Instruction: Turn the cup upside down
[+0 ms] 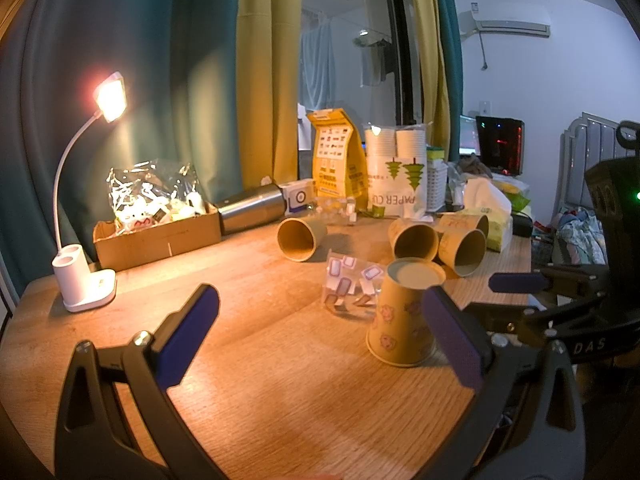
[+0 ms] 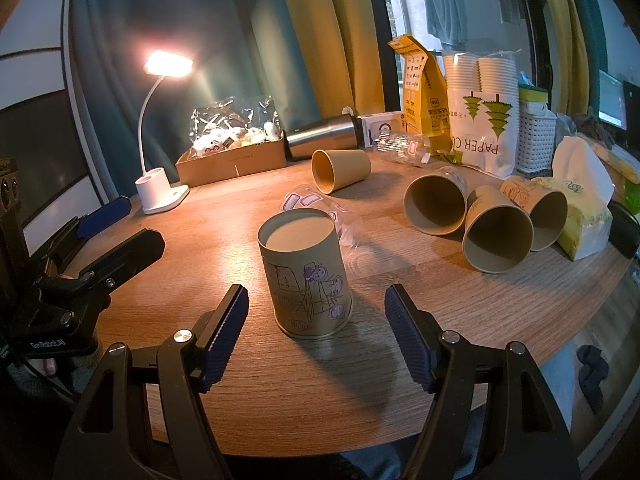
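Observation:
A tan paper cup with purple drawings [image 2: 306, 276] stands upside down on the wooden table [image 2: 260, 392], base up. It also shows in the left wrist view [image 1: 404, 316]. My right gripper [image 2: 316, 336] is open, its pads on either side of the cup and just short of it, not touching. My left gripper [image 1: 320, 332] is open and empty; its right pad [image 1: 452, 336] overlaps the cup's right side in view. Several more tan cups lie on their sides behind: one alone [image 2: 340, 170], three together [image 2: 492, 220].
A lit white desk lamp [image 2: 160, 188], a cardboard box of wrapped items [image 2: 232, 160], a steel tumbler on its side [image 2: 324, 136], clear plastic cups [image 2: 320, 216], a yellow bag, a pack of paper cups [image 2: 484, 120], a white basket and a tissue pack [image 2: 580, 208] crowd the back and right.

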